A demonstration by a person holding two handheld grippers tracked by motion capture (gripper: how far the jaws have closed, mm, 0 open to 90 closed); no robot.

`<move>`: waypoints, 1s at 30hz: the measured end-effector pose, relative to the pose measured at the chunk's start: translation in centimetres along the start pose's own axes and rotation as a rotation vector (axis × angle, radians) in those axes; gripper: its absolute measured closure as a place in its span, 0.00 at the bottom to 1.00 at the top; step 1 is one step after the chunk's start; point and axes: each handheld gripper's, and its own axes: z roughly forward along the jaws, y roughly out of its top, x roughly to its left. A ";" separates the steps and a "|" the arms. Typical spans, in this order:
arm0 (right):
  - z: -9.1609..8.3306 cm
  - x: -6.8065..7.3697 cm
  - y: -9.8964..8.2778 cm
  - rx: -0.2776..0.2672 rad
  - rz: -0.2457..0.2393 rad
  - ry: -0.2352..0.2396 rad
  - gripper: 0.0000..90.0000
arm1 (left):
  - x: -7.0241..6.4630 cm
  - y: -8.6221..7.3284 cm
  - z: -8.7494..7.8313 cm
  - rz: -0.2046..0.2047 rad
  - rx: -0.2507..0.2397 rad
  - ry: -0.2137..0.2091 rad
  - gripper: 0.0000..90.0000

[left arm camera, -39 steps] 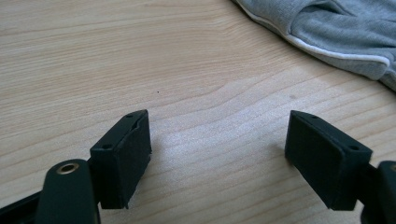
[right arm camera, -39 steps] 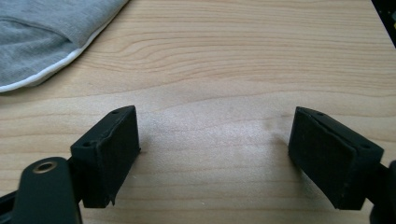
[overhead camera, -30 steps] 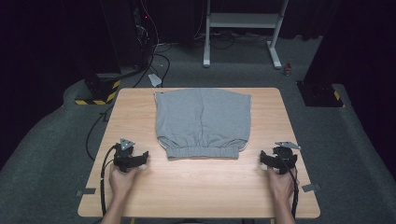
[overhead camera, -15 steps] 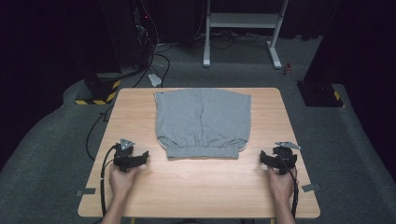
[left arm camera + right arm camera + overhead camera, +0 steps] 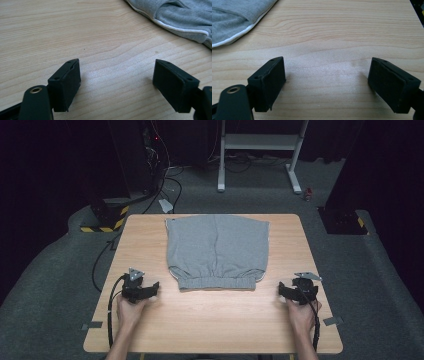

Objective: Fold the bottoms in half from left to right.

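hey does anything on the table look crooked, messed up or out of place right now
Nothing stands out. The grey shorts lie flat and roughly square on the wooden table, waistband toward the person. The left gripper and right gripper rest on bare wood either side of the waistband, jaws open, apart from the cloth.

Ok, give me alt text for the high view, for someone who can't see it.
Grey shorts lie flat on a wooden table, waistband toward the person. The left gripper and right gripper, one in each hand, rest on the table either side of the waistband, apart from the cloth.
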 end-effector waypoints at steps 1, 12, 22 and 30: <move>0.0 0.0 0.0 0.000 0.003 0.001 0.16 | 0.0 0.0 0.0 0.003 0.000 -0.002 0.23; -0.3 -0.1 -0.1 -0.029 0.015 -0.016 0.37 | -0.1 0.0 0.0 0.013 -0.005 -0.015 0.25; -0.8 1.2 -0.3 -0.053 -0.029 0.053 0.46 | -1.9 0.9 -0.9 0.051 -0.060 -0.099 0.34; -1.4 2.2 0.0 -0.080 -0.043 0.151 0.53 | -4.5 2.3 -0.5 0.065 -0.094 -0.214 0.36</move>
